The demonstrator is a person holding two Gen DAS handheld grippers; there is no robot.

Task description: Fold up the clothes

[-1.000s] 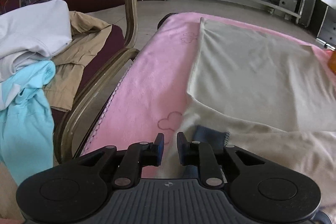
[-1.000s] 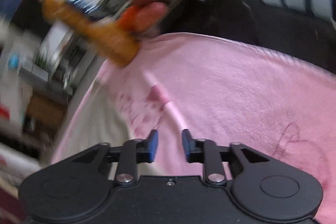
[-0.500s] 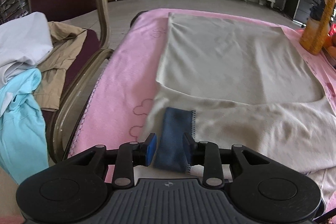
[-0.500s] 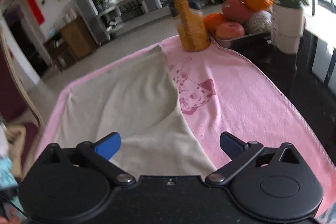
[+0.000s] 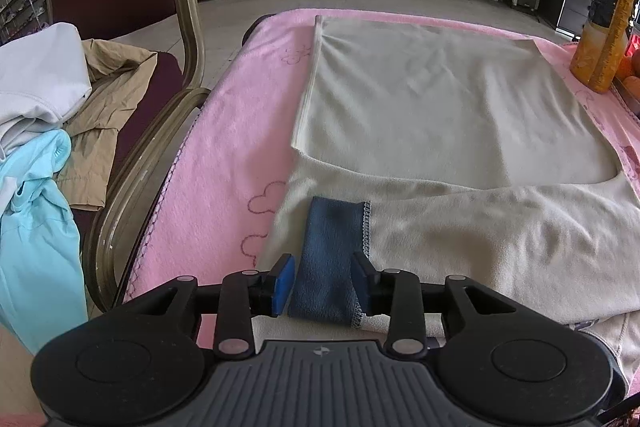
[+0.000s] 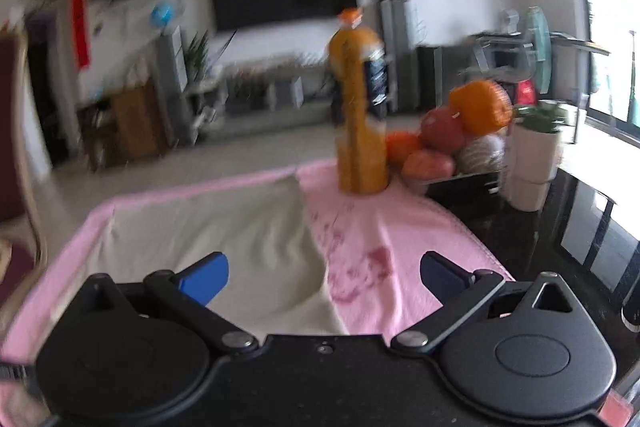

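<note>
A cream garment (image 5: 440, 115) lies flat on a pink towel (image 5: 224, 163). One sleeve (image 5: 500, 227) is folded across its near part, ending in a blue cuff (image 5: 332, 247). My left gripper (image 5: 322, 281) hovers low over that cuff. Its jaws are opening: the cuff lies between them, with a gap at the left pad. In the blurred right wrist view, my right gripper (image 6: 324, 273) stands wide open above the garment's right edge (image 6: 224, 235) and the towel (image 6: 400, 227), holding nothing.
An orange juice bottle (image 5: 604, 27) (image 6: 360, 119) stands at the towel's far right corner, beside a fruit bowl (image 6: 452, 135) and a white pot (image 6: 532, 163). Left of the table, a chair (image 5: 192, 27) holds a pile of clothes (image 5: 36, 99).
The left jaws have spread apart around the blue cuff, which now lies flat between them. The right gripper went from nearly shut to wide open, rolled upright and lifted off the towel.
</note>
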